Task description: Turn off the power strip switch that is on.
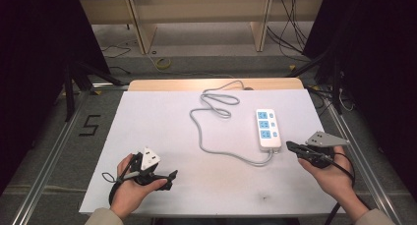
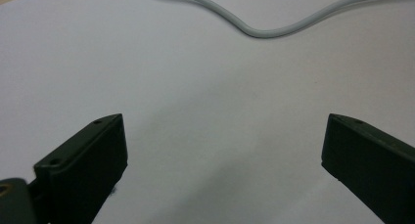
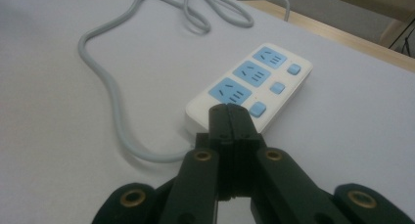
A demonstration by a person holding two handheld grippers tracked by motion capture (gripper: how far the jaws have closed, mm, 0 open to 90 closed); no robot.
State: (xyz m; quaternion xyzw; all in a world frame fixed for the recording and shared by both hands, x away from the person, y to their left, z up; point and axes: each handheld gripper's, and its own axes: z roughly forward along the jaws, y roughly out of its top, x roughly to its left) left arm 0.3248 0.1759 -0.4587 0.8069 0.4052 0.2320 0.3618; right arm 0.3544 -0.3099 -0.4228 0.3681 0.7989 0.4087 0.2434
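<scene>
apparent "5" marking point(image 1: 89, 125), floor left of table point(image 1: 147, 136)

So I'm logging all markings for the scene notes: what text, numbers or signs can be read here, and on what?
"5": dark figure on the grey floor left of the table.
Power strip: blue sockets and switches, no print legible.
White table cover: none.

From above I saw the white power strip point(image 1: 268, 129) lying lengthwise toward the bench's point(image 1: 147, 117) right edge, its grey cord point(image 1: 209, 136) looping back to the far edge. My right gripper point(image 1: 291, 146) sat just beside the strip's near end, its jaws pressed together on nothing. My left gripper point(image 1: 171, 177) rested near the front left corner, well apart from the strip.
</scene>
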